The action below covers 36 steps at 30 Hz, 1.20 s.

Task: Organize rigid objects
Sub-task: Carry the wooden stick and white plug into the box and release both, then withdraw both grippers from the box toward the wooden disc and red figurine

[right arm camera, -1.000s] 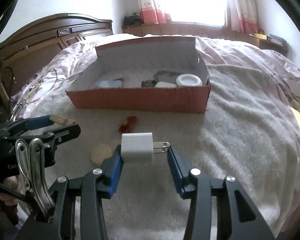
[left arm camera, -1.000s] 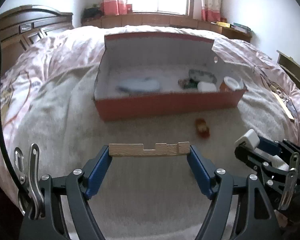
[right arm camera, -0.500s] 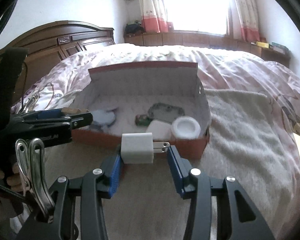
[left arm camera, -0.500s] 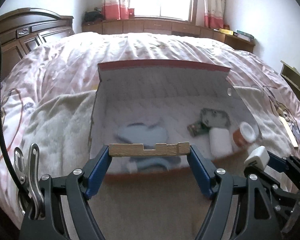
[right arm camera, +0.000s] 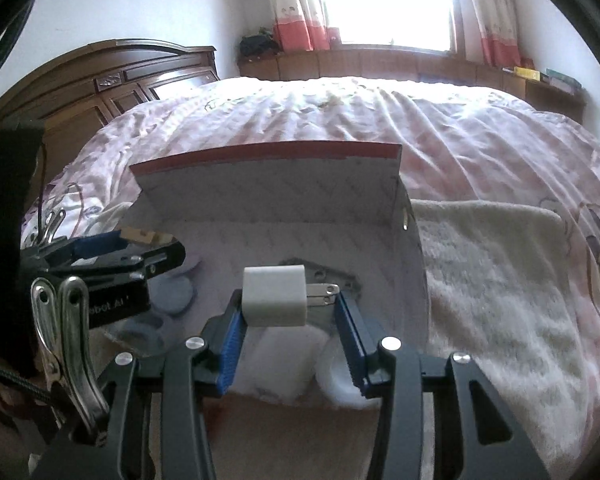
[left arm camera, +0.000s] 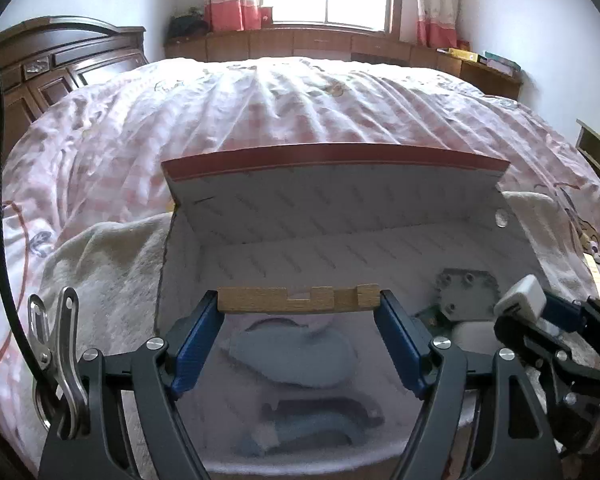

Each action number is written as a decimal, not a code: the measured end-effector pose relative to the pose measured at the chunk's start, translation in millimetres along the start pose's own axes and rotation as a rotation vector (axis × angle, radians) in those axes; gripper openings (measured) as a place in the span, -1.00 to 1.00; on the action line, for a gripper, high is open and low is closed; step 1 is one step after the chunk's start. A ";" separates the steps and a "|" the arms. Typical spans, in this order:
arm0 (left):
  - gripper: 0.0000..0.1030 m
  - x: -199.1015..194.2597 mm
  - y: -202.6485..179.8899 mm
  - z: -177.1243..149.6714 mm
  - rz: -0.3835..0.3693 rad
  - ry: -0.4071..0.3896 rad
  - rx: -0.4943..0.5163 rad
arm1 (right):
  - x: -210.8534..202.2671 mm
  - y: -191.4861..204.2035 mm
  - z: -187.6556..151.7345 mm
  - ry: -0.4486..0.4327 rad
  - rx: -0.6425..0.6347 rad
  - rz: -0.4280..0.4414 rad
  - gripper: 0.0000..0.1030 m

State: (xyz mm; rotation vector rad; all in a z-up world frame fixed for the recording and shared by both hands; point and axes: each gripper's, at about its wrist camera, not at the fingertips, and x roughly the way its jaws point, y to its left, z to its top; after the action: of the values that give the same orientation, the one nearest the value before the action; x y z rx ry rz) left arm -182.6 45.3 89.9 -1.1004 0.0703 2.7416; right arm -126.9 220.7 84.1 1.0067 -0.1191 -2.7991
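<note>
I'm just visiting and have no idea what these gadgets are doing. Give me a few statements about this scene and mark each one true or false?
1. The left hand-held gripper holds a notched wooden block by its two ends. True.
2. The right hand-held gripper is empty. False: it is shut on a white plug adapter, its metal prongs pointing right.
3. The cardboard box sits on a wooden table. False: it rests on a bed with a pink quilt.
4. The box already has things in it. True: a grey plate with holes lies inside.
5. The box's lid is closed. False: it is open on top.
</note>
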 end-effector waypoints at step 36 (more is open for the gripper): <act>0.53 24.0 -6.7 -0.3 0.031 0.072 0.018 | 13.3 -8.3 9.6 -0.017 0.016 -0.032 0.29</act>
State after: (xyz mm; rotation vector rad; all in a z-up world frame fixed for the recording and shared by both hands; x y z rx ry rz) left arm -198.1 55.6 73.3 -1.2028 0.1228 2.7223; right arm -144.1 226.7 82.0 0.9978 -0.1289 -2.8406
